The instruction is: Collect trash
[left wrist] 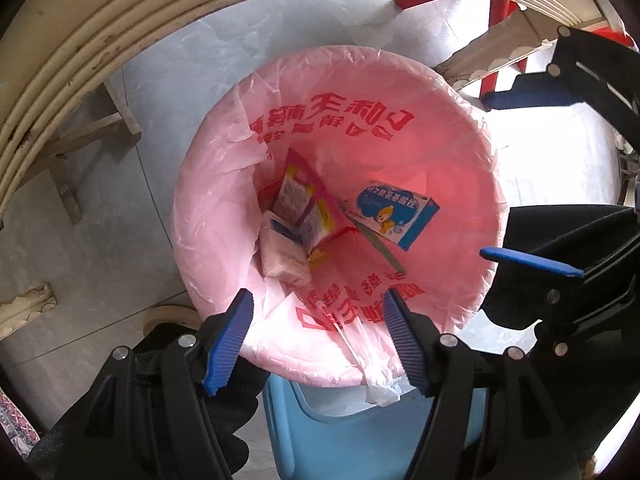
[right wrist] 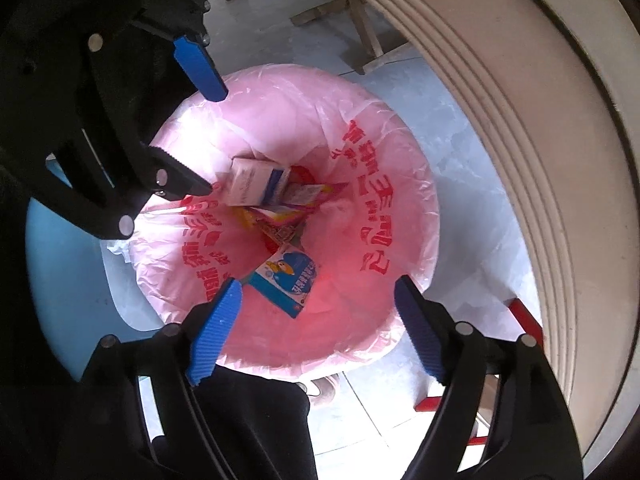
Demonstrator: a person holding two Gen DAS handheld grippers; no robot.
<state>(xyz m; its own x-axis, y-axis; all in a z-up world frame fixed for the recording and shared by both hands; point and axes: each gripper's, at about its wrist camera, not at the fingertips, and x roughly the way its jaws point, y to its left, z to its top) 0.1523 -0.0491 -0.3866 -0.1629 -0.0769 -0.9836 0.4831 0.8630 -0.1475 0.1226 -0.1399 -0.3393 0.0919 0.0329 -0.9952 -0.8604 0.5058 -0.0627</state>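
A trash bin lined with a pink plastic bag (left wrist: pixel 460 168) with red print stands on the floor below both grippers; it also shows in the right wrist view (right wrist: pixel 380 184). Inside lie a blue medicine box (left wrist: pixel 394 214) (right wrist: pixel 286 276), a white box (left wrist: pixel 282 256) (right wrist: pixel 252 182) and a pink and yellow box (left wrist: pixel 308 200) (right wrist: pixel 280 216). My left gripper (left wrist: pixel 320 336) is open and empty over the bin's near rim. My right gripper (right wrist: pixel 316 324) is open and empty over the opposite rim, and it shows at the right of the left wrist view (left wrist: pixel 516 178).
A blue plastic stool (left wrist: pixel 320 436) stands against the bin. The curved cream edge of a round table (left wrist: pixel 80 40) (right wrist: pixel 540 160) arches overhead. Grey tiled floor (left wrist: pixel 180 60) surrounds the bin. A red-framed stool (right wrist: pixel 524 316) and wooden legs (left wrist: pixel 84 140) stand nearby.
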